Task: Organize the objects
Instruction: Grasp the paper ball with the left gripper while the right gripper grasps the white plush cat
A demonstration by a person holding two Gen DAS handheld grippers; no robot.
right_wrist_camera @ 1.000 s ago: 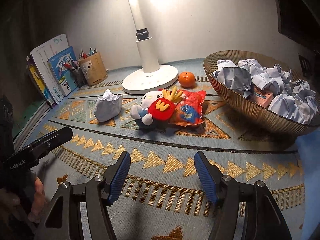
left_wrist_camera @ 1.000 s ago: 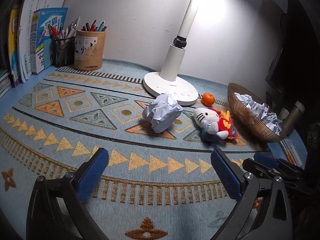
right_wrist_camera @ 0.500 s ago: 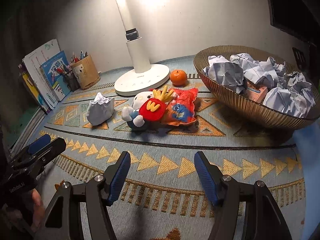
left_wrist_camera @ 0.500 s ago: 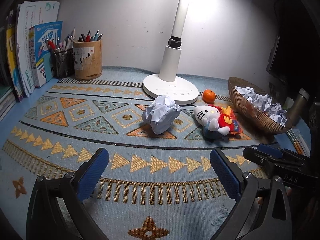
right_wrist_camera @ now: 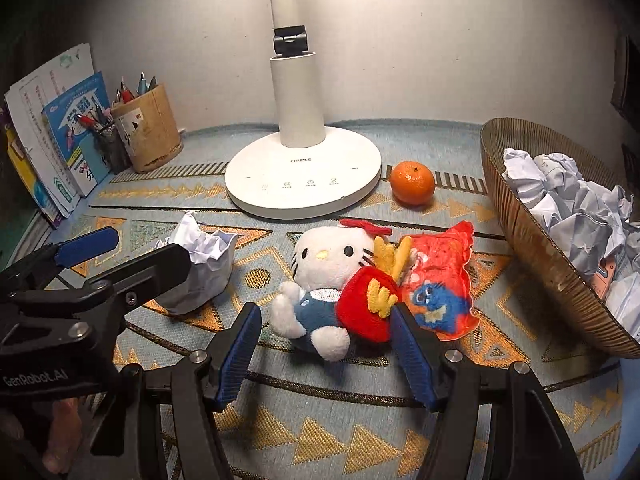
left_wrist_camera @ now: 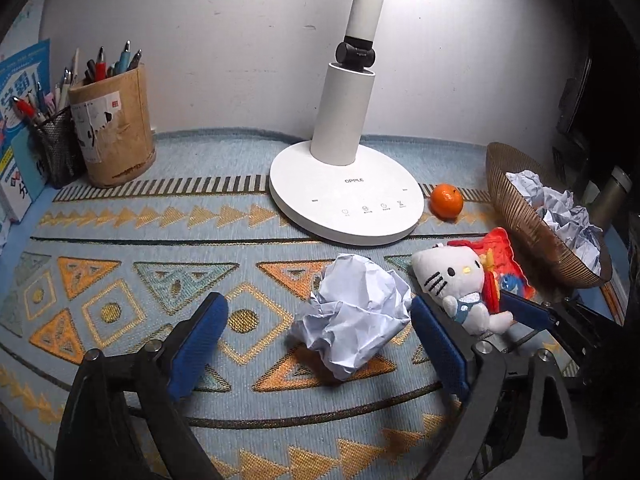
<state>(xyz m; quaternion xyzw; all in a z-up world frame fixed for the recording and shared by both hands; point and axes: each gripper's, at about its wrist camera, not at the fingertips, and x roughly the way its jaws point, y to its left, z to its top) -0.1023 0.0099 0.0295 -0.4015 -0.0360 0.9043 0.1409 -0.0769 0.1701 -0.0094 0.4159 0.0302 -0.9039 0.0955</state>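
A crumpled white paper ball (left_wrist_camera: 354, 314) lies on the patterned mat, between and just ahead of my left gripper's (left_wrist_camera: 318, 344) open blue fingers, closer to the right one. It also shows in the right wrist view (right_wrist_camera: 202, 264), partly behind the left gripper (right_wrist_camera: 120, 254). A Hello Kitty plush (right_wrist_camera: 320, 276) with a red fries toy (right_wrist_camera: 370, 300) and a red pouch (right_wrist_camera: 440, 280) lies just ahead of my open right gripper (right_wrist_camera: 326, 354). The plush also shows in the left wrist view (left_wrist_camera: 456, 282). Neither gripper touches anything.
A white lamp base (right_wrist_camera: 304, 176) stands behind the toys, with an orange (right_wrist_camera: 413, 183) beside it. A ribbed bowl (right_wrist_camera: 532, 240) full of crumpled paper sits at the right. Pen holders (left_wrist_camera: 110, 128) and books (right_wrist_camera: 60, 136) stand at the back left.
Both grippers have moved forward and down toward the mat. The paper ball now sits between the left fingers, and the plush lies right before the right fingers.
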